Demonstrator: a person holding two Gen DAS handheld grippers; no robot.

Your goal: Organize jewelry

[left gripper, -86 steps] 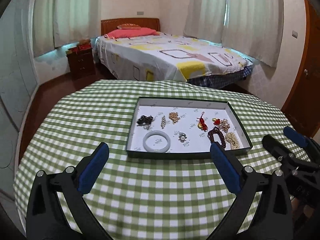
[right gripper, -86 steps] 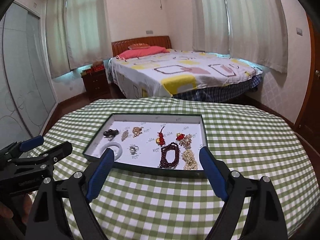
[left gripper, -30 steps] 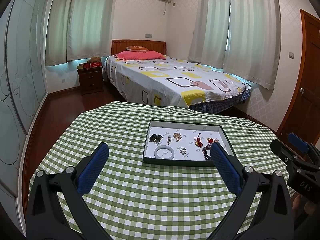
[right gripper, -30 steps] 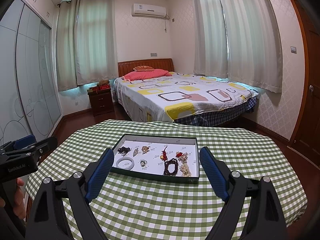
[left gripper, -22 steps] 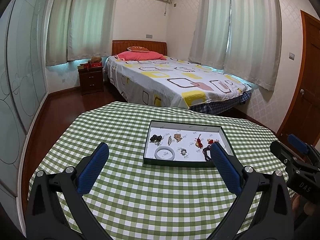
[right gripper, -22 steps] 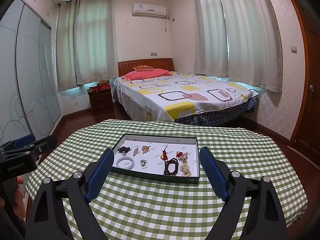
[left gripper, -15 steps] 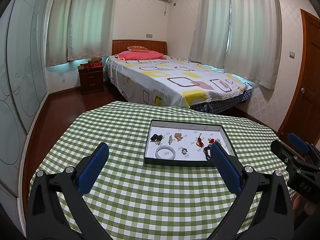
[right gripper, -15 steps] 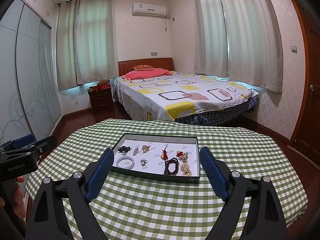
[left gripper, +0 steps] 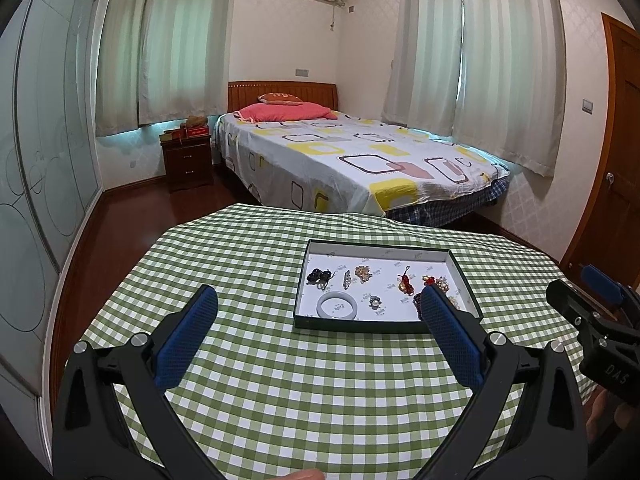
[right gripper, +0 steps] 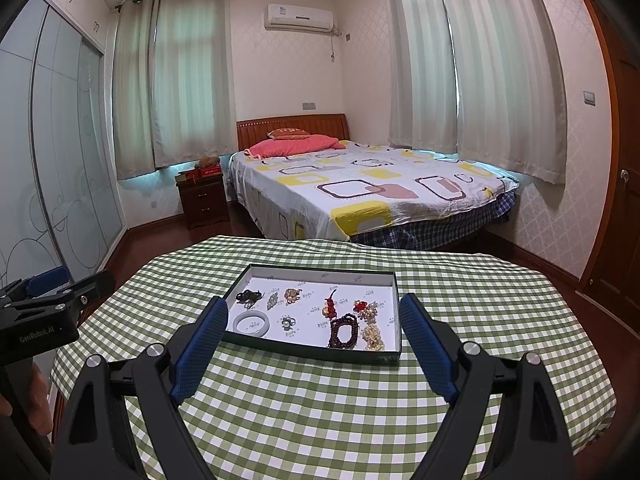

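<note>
A shallow dark-rimmed tray (left gripper: 384,325) with a white floor sits on the green checked table (left gripper: 280,380); it also shows in the right wrist view (right gripper: 316,350). In it lie a pale bangle (right gripper: 251,324), a dark red bead bracelet (right gripper: 344,332), a pearl strand (right gripper: 373,336), a black piece (right gripper: 248,296), a red knot charm (right gripper: 330,305) and small brooches. My left gripper (left gripper: 318,320) is open and empty, held back from the tray's near edge. My right gripper (right gripper: 314,326) is open and empty, also short of the tray.
A bed (right gripper: 360,192) stands beyond the table. A wooden nightstand (right gripper: 202,198) is at its left. A frosted glass wardrobe (right gripper: 48,168) runs along the left wall. A wooden door (left gripper: 616,160) is at the right.
Both grippers have pulled back and up from the tray since 2.9 s ago, so it looks smaller and farther. In the last second they barely moved. Both stay open.
</note>
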